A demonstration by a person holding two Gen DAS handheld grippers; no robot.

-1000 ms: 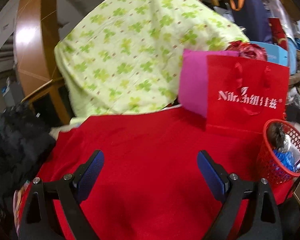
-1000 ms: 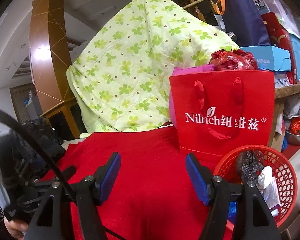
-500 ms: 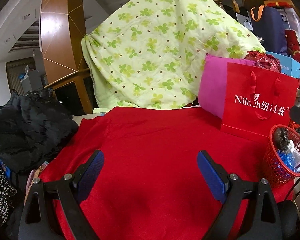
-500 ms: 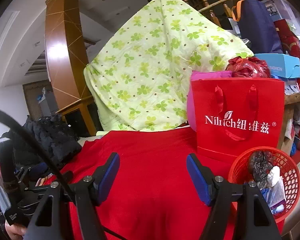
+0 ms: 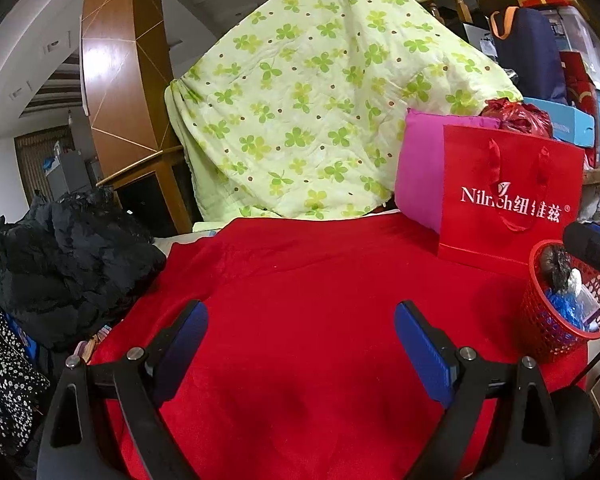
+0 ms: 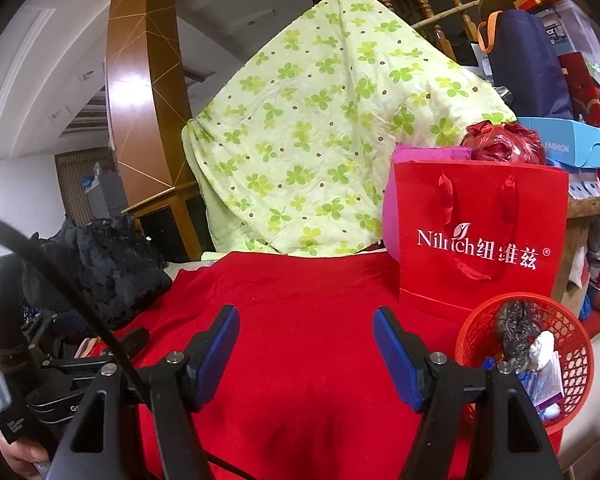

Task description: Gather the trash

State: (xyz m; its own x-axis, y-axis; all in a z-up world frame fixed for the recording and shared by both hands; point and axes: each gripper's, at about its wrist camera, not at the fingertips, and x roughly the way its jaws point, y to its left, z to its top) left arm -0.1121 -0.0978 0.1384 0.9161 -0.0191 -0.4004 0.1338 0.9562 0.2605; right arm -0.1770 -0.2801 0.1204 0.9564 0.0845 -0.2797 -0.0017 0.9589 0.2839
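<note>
A small red mesh basket [image 5: 564, 320] [image 6: 572, 344] stands at the right edge of a table under a red cloth [image 5: 300, 280] [image 6: 292, 300]. It holds trash: a black crumpled bag [image 6: 514, 332], a white scrap and blue wrappers [image 5: 562, 308]. My left gripper [image 5: 300, 332] hovers open over bare red cloth, well left of the basket, nothing between its blue pads. My right gripper [image 6: 306, 340] also hangs open and empty over the cloth, its right finger just left of the basket. The right gripper's tip pokes in at the left wrist view's right edge.
A red paper gift bag [image 5: 508, 196] [image 6: 480, 236] stands behind the basket with a pink cushion [image 5: 418, 176] behind it. A green clover quilt [image 5: 320, 112] is draped at the back. Black clothing [image 5: 68, 256] is piled at the left. Boxes and bags are stacked far right.
Both views have slid so the quilt, gift bag and basket sit further right and more of the black clothing shows at left. Both grippers stay open and empty.
</note>
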